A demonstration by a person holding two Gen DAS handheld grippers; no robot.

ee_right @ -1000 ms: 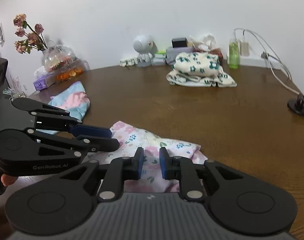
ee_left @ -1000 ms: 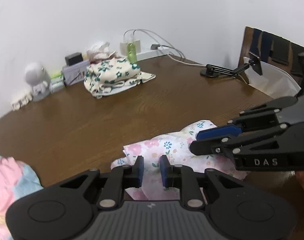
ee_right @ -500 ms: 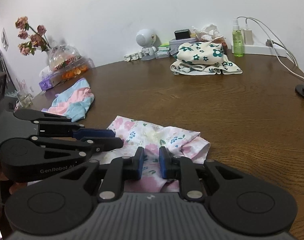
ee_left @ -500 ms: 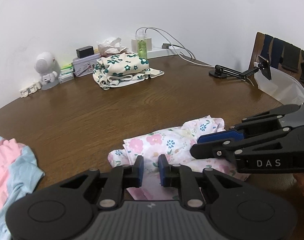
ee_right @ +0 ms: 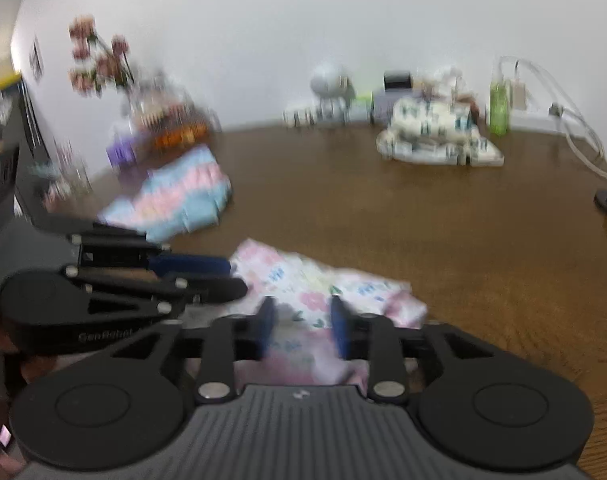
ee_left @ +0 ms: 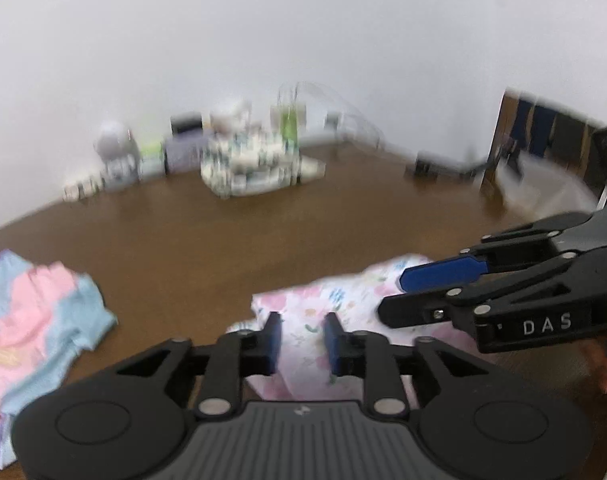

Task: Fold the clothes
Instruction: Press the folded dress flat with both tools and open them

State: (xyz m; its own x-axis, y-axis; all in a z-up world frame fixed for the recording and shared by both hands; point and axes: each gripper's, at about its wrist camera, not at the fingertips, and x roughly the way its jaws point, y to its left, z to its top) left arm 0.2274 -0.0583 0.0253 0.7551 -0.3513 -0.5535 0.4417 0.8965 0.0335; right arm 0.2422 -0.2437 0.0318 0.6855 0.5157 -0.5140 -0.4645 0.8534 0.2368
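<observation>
Your two hand-held grippers are letting go of the pink floral cotton garment (ee_left: 343,300), which lies bunched on the brown wooden bench (ee_left: 191,248) at the lower centre of both views. The left hand-held gripper (ee_left: 302,340) shows a clear gap between its blue pads where half a second ago they were nearly together; its jaws are opening, with cloth lying below and between them but not pinched. The right hand-held gripper (ee_right: 303,328) is opening too, wider, again with the fabric under the gap and no grip on it. Both views have blurred since that earlier picture, so your hands are on the move. That suggests this fold is released and the garment stays where it lies. The pink and blue striped cloth (ee_right: 183,196) at the left looks unfolded, likely next; the cream cloth with green flowers (ee_right: 435,136) sits at the upper right.
</observation>
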